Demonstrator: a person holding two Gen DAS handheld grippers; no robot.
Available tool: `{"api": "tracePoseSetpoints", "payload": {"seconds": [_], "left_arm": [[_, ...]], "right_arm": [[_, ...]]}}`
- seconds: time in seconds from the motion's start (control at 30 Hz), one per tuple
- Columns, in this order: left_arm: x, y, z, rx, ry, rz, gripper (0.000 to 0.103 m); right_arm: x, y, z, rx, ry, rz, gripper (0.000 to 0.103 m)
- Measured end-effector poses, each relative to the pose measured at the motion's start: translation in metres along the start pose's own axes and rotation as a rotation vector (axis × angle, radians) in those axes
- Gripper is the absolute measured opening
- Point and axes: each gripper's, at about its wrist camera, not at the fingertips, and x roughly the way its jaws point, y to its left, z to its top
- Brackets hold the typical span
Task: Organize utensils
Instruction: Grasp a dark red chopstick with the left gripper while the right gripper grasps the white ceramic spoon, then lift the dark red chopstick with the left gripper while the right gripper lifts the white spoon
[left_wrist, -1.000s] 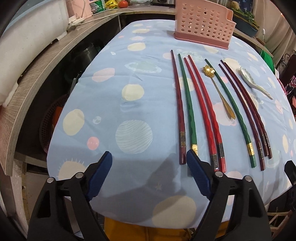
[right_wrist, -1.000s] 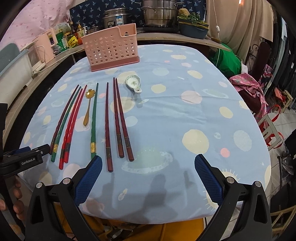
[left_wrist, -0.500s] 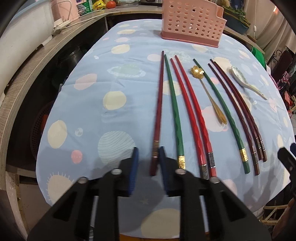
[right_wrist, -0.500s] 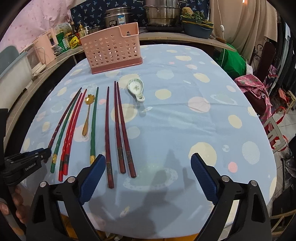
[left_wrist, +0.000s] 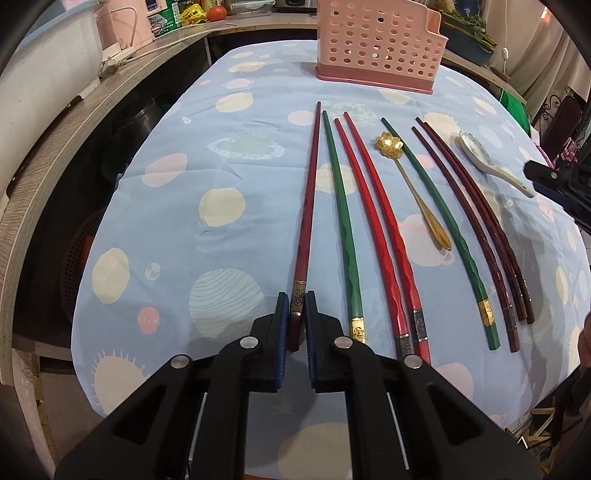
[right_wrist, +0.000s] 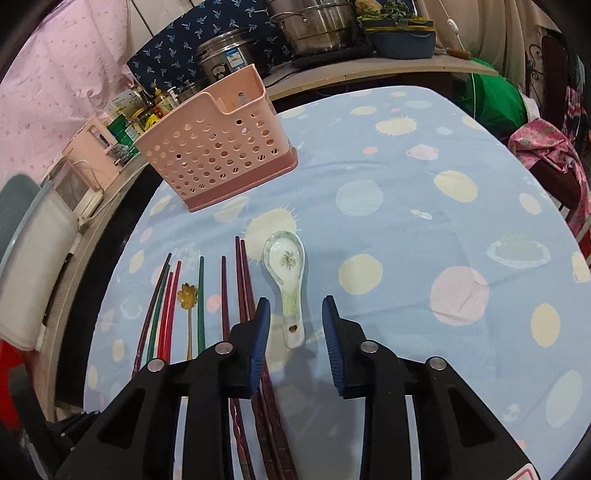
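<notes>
Several chopsticks lie side by side on the blue spotted tablecloth (left_wrist: 221, 229). My left gripper (left_wrist: 296, 301) is shut on the near end of the leftmost dark red chopstick (left_wrist: 308, 206), which still lies on the cloth. A green chopstick (left_wrist: 341, 221) and two red ones (left_wrist: 376, 225) lie just right of it. A gold flower spoon (left_wrist: 413, 184) and a white ceramic spoon (right_wrist: 290, 280) lie further right. My right gripper (right_wrist: 295, 308) is open, its pads either side of the ceramic spoon's handle. The pink perforated utensil holder (right_wrist: 218, 147) stands at the table's far end.
A wooden counter (left_wrist: 55, 147) runs along the left of the table, with bottles and appliances. Steel pots (right_wrist: 314, 29) stand on the counter behind the holder. Dark maroon chopsticks (right_wrist: 245, 280) lie close to my right gripper's left finger. Chairs with cloth stand at the right.
My left gripper has closed fully on the dark red chopstick's end. My right gripper has moved forward and narrowed, so it now straddles the ceramic spoon's handle.
</notes>
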Motion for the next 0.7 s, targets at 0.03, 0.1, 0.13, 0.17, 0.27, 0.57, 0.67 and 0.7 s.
{"api": "tracePoseSetpoints", "payload": {"seconds": [0.03, 0.1, 0.13, 0.17, 0.27, 0.57, 0.67, 0.7], "left_arm": [[0.000, 0.000, 0.000, 0.000, 0.000, -0.001, 0.009], [0.000, 0.000, 0.000, -0.004, 0.000, -0.005, 0.009], [-0.001, 0.000, 0.000, -0.004, 0.001, -0.006, 0.009], [0.000, 0.001, 0.001, -0.004, 0.002, -0.006, 0.009], [0.000, 0.001, 0.001, -0.001, 0.001, -0.004, 0.009], [0.000, 0.000, 0.000, 0.002, -0.003, 0.000, 0.009], [0.000, -0.001, -0.001, 0.005, -0.007, 0.002, 0.009], [0.001, -0.001, -0.001, 0.006, -0.006, 0.001, 0.009]], "right_arm": [[0.004, 0.000, 0.002, 0.002, 0.009, 0.007, 0.021], [0.012, 0.002, 0.003, -0.003, 0.020, 0.008, 0.017], [0.015, 0.002, 0.003, -0.006, 0.027, 0.006, 0.016], [0.019, 0.002, 0.002, -0.009, 0.033, 0.004, 0.014], [0.026, 0.001, -0.002, -0.010, 0.049, 0.005, 0.013], [0.037, -0.004, -0.013, -0.016, 0.065, -0.004, 0.009], [0.036, -0.001, -0.015, -0.036, 0.054, -0.019, 0.009], [0.036, 0.001, -0.016, -0.044, 0.053, -0.024, 0.008]]}}
